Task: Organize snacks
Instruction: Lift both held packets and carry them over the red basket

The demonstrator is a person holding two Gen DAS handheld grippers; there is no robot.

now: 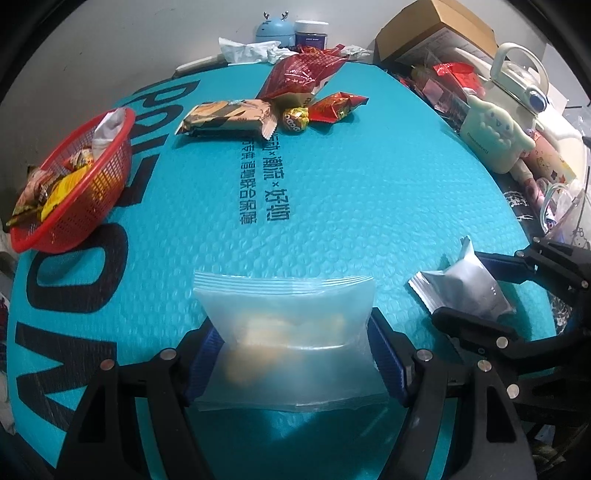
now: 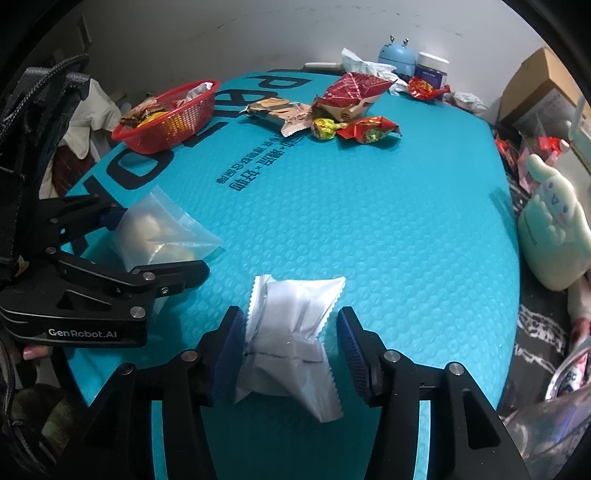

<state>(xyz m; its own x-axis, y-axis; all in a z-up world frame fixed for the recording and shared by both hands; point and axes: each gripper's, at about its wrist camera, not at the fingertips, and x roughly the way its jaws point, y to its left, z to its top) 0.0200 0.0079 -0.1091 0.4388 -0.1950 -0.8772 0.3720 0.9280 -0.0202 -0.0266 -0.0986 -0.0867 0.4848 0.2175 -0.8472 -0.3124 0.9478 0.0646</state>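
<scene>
My left gripper is shut on a clear zip bag of pale yellow snacks, both blue pads pressing its sides just above the teal mat. To its right a silver packet lies on the mat between the fingers of my right gripper. That gripper is open: the left pad touches the packet and the right pad stands apart from it. At the far left a red basket holds several snacks. A brown bar, a red bag, a gold candy and a small red packet lie at the far side.
A cream plush-shaped case, a cardboard box and mixed clutter crowd the right edge. A blue deer-shaped gadget, a jar and crumpled tissue stand at the back by the wall. The mat's printed middle lies between the grippers and the snacks.
</scene>
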